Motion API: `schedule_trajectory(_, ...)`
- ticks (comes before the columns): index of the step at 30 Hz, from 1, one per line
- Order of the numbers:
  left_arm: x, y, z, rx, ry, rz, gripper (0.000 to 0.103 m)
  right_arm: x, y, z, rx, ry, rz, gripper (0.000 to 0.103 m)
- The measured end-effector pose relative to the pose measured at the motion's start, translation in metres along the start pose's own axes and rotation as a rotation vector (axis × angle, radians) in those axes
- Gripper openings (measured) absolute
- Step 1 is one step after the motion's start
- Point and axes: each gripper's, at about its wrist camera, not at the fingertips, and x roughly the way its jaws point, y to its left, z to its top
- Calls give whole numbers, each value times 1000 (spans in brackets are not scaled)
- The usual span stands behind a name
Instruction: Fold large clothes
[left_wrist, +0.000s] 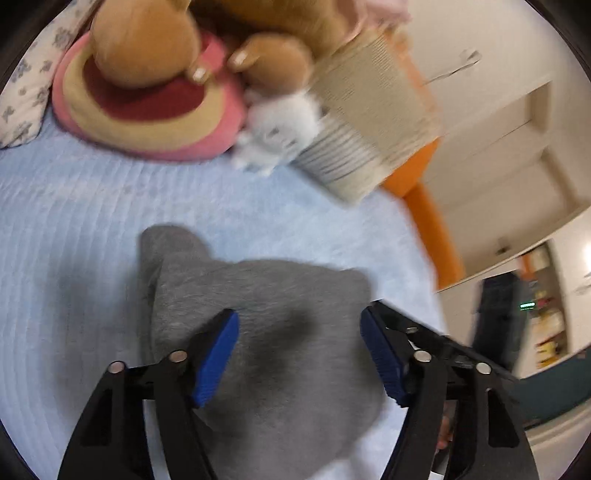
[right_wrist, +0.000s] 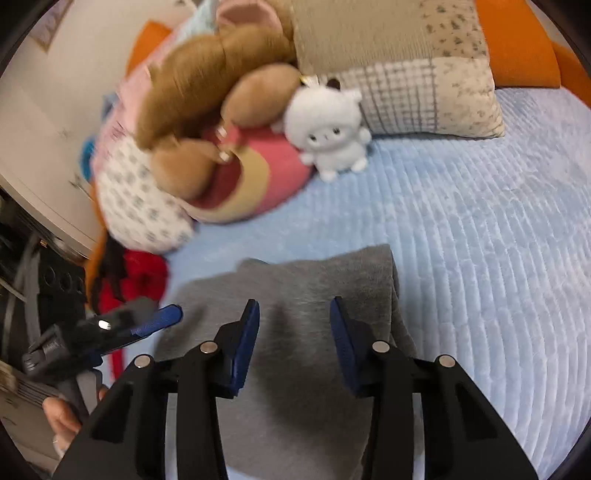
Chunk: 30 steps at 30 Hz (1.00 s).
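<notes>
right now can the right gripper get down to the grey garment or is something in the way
Probably yes. The right gripper hangs open just above the folded grey garment, with nothing between. The plush toys sit further back on the blue bedspread.

The grey garment (left_wrist: 266, 328) (right_wrist: 295, 332) is a soft, fleecy piece lying folded into a compact, roughly rectangular bundle on the pale blue ribbed bedspread (left_wrist: 74, 229) (right_wrist: 480, 258). Its surface is smooth, with no print. In the left wrist view 1 narrow rounded flap sticks out at the far left corner. In the right wrist view the far right corner shows a doubled, layered edge. It lies flat, well apart from the pillows.
</notes>
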Motion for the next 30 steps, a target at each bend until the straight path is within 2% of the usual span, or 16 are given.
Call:
schedule_trajectory(2,17,19,-1,-33,14,36,62,24,-4,-5,-17,42,-55,39)
schedule_trajectory(5,33,45,-1,-85,38,24,44,62,-18,-18,-5,107,-83,40)
schedule_trajectory(6,37,52,-2,-93,38,26,36,71,-22,-22,7,100,-82,40)
schedule_trajectory(7,40,58,-5,-94,31,21,34,76,-28,-26,19,76,-64,40)
schedule_trajectory(12,30,58,-9,-104,14,-4,34,63,-24,-25,18,86,-59,41)
schedule_trajectory(14,16,50,-10,-107,19,2,35,34,-20,-23,39,63,-3,52)
schedule_trajectory(15,9,43,-11,-93,19,16,41,15,-15,-24,27,52,45,56)
schedule_trajectory(16,-4,31,-15,-54,11,35,53,2,-11,-25,9,47,64,63)
schedule_trajectory(17,-18,17,-21,-3,-2,45,61,-13,-6,-28,-14,42,86,65)
schedule_trajectory(18,-26,7,-26,33,-12,43,75,-25,-2,-33,-34,44,109,65)
schedule_trajectory(19,-36,-7,-35,90,-23,43,80,-36,-1,-39,-46,50,126,65)
schedule_trajectory(22,-39,-30,-56,188,10,55,80,-45,-4,-55,-48,81,166,64)
schedule_trajectory(24,-32,-23,-64,160,45,30,78,-38,-12,-62,-23,115,183,60)
schedule_trajectory(27,-27,-6,-71,120,46,-28,65,-27,-25,-73,13,138,191,43)
schedule_trajectory(28,-27,-2,-75,133,40,-38,57,-21,-30,-75,20,143,179,36)
schedule_trajectory(30,-32,4,-79,129,27,-64,50,-5,-37,-79,30,169,155,32)
